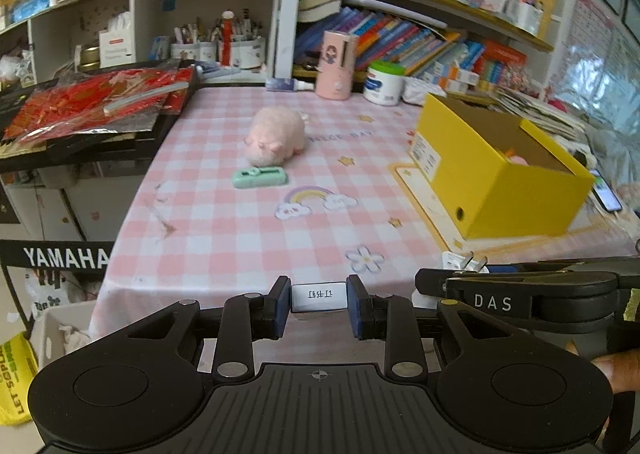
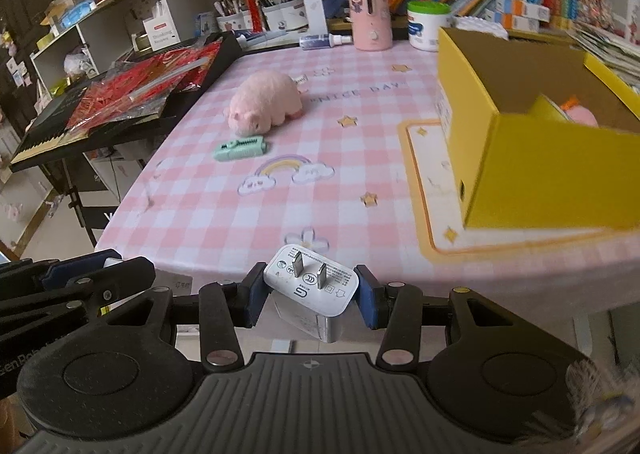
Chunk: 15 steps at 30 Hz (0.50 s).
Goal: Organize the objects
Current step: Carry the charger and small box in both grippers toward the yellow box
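My left gripper [image 1: 319, 304] is shut on a small white box with a printed label [image 1: 319, 296], held over the table's near edge. My right gripper [image 2: 310, 294] is shut on a white plug charger [image 2: 312, 286], its two prongs pointing forward. The charger's prongs also show in the left wrist view [image 1: 466, 261]. A pink plush pig [image 1: 276, 136] [image 2: 266, 104] lies mid-table with a mint green stapler [image 1: 260, 177] [image 2: 240, 147] just in front of it. An open yellow box [image 1: 500, 170] [image 2: 536, 142] stands at the right, with something pink inside.
A pink checked tablecloth [image 1: 224, 238] covers the table. At the back stand a pink cylinder [image 1: 336, 64], a white jar with a green lid [image 1: 385, 82] and a small spray bottle [image 2: 326, 40]. A keyboard with red packets on it [image 1: 92, 102] is at left. A phone [image 1: 606, 192] lies beyond the box.
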{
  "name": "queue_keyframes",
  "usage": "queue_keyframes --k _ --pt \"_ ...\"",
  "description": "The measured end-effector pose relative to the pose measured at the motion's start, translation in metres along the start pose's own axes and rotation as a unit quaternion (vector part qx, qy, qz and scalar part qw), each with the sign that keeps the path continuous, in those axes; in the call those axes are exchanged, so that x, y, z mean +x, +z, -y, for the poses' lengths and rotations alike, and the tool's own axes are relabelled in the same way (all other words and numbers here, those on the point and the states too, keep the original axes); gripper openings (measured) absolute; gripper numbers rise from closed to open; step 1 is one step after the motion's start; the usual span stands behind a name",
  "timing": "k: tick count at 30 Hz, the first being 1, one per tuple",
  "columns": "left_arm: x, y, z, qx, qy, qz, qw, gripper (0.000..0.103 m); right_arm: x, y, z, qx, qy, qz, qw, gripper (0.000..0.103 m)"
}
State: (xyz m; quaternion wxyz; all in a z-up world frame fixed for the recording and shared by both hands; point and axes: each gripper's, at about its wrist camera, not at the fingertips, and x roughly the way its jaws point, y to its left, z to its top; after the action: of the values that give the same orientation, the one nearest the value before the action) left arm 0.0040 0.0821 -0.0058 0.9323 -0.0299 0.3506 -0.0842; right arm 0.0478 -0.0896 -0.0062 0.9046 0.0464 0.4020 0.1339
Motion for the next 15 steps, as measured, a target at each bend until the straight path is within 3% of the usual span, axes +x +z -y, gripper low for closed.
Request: queue_keyframes --k 15 --pt "-0.003 -0.010 0.051 0.065 -0.070 -0.008 0.9954 0.028 -0.045 -0.042 0.044 0.076 -0.064 0.013 0.995 0.043"
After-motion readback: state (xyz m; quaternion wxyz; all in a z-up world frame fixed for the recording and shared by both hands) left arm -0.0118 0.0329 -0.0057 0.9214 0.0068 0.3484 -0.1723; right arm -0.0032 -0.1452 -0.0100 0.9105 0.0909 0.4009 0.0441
